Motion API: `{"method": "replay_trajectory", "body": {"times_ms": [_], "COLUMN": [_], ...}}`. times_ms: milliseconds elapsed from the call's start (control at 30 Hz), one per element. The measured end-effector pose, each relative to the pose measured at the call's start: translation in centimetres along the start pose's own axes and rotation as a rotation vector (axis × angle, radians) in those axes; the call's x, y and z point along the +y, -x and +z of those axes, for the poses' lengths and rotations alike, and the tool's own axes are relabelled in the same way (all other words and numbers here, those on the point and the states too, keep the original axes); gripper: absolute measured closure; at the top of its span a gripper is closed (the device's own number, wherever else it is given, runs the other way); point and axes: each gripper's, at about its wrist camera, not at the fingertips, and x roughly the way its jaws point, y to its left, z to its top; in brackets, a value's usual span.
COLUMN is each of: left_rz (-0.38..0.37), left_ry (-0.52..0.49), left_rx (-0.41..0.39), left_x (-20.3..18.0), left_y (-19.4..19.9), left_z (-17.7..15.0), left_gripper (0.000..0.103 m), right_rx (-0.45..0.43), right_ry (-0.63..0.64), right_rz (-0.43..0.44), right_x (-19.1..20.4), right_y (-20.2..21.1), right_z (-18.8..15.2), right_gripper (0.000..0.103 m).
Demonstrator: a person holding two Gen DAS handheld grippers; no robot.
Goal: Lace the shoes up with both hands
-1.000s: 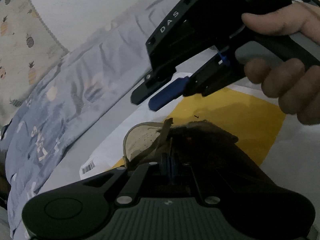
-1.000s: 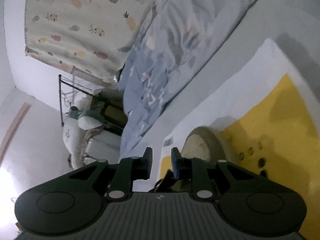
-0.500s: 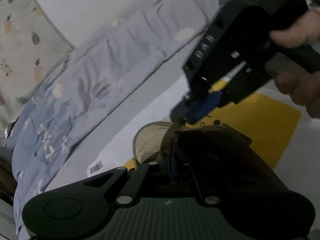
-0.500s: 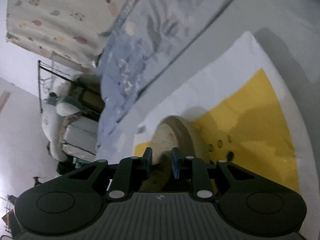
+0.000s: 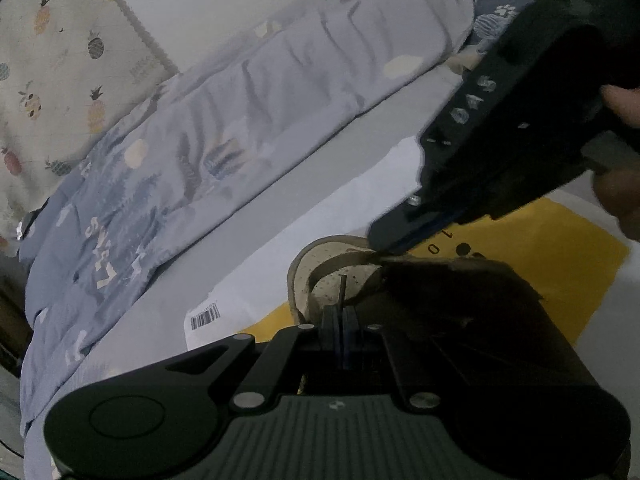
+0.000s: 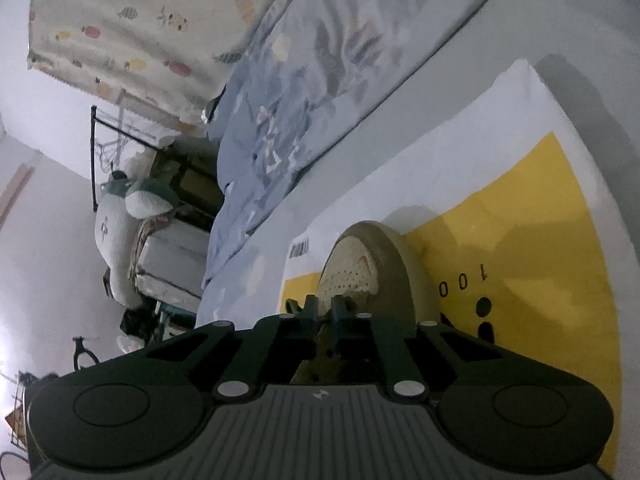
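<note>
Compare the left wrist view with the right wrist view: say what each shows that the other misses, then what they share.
Left wrist only: the right gripper from outside, its tips down at the shoe's upper edge, the hand gripping its handle, and a thin dark lace end rising from the shut left gripper.

Right wrist only: a black metal rack and stacked storage by the wall; its own jaws have just been closing.

Both: the beige shoe, the yellow-and-white mat, the blue quilt, the pineapple-print cloth.
</note>
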Motion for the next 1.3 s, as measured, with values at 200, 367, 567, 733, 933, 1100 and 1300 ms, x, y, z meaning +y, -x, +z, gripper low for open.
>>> {"method": "replay_trajectory", "body": {"times_ms": [200, 367, 567, 733, 933, 1100, 1300], "left_rz": [-0.036, -0.025, -0.029, -0.037, -0.037, -0.04, -0.044], "left_ry": [-0.082, -0.106, -0.153, -0.204, -0.221, -0.24, -0.255], "left_rx": [-0.029, -0.015, 0.008, 0.02, 0.027, 0.045, 0.058], "left_x": [-1.4, -1.9, -2.3, -2.8, -2.7, -2.9, -2.9], "left_y": [0.4, -0.2, -0.8, -1.0, -1.3, -1.5, -1.7], "left_z": [-0.1, 0.1, 0.5, 0.7, 0.6, 0.8, 1.2], "left_gripper": [0.101, 0.1, 0.1, 0.1, 0.1, 0.1, 0.101], "right_rx": [-0.042, -0.064, -0.125, -0.118, -0.064, -0.066, -0.052], "right_ry": [-0.053, -0.05, -0.029, -0.031, 0.027, 0.008, 0.025], "right_rz": [0.006, 0.005, 0.008, -0.019, -0.051, -0.071, -0.076], "right_x": [-0.7, -0.5, -0.5, -0.8, -0.5, -1.0, -0.9], "right_y": [-1.1, -0.2, 2.0, 2.2, 2.1, 2.2, 2.2], "right_z": [0.1, 0.4, 1.3, 1.6, 1.7, 1.6, 1.6], "right_gripper": [0.096, 0.091, 0.08, 0.08, 0.08, 0.08, 0.08]}}
